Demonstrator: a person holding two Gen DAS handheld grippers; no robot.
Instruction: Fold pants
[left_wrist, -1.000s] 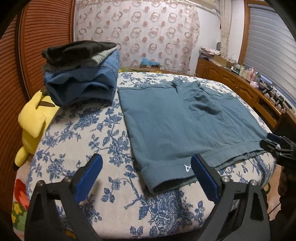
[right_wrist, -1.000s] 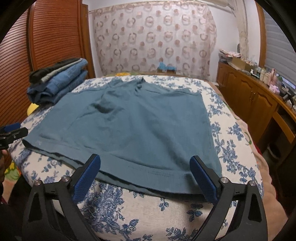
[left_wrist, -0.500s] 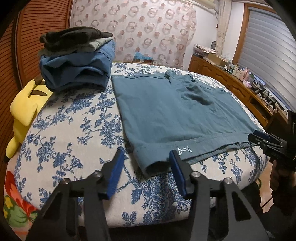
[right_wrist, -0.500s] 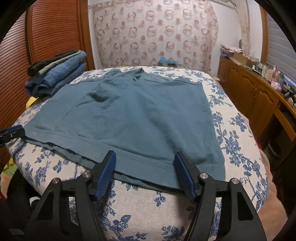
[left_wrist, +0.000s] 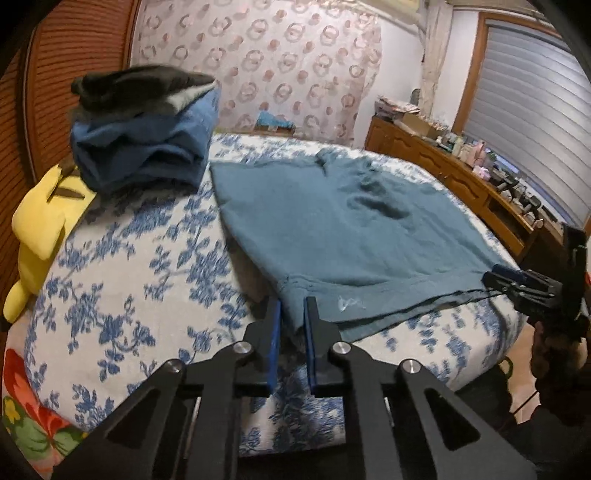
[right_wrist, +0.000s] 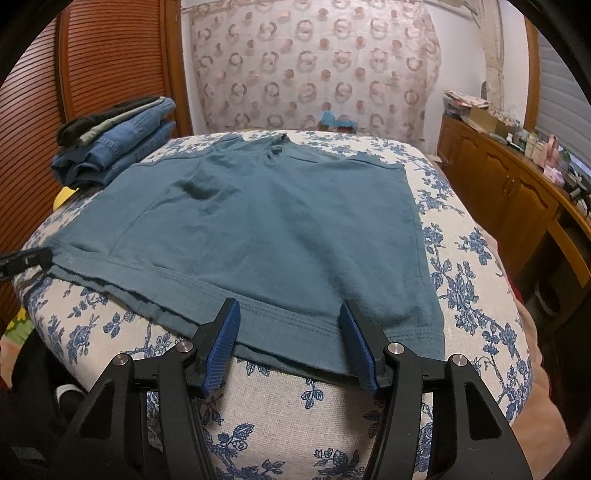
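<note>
On the far left of the bed sits a yellow plush toy (left_wrist: 35, 229), and just right of it a stack of folded jeans and dark garments (left_wrist: 144, 136), apparently parked at the far corner to leave the floral bedspread (left_wrist: 122, 280) free for work. Right of the stack, the teal shorts (left_wrist: 332, 229) lie spread flat across the middle of the bed, hem toward the near edge, which suits a fold made by lifting that hem away toward the far side.

At the near left corner of the hem, the left gripper (left_wrist: 292, 314) has just been closing and its jaws are now pressed together on a bunched bit of the fabric (a small white logo lies just right of the pinch). Further right along the same hem, the right gripper (right_wrist: 290, 325) has also just been closing; its jaws stand about half apart, straddling the hem band, with cloth between them but the pads (right_wrist: 225, 332) not yet squeezing it, as far as I can judge. So the shorts reach from one gripper to the other, a corner already caught on the left, the right side still to be gripped. A wooden dresser (right_wrist: 517, 192) lines the right wall.
</note>
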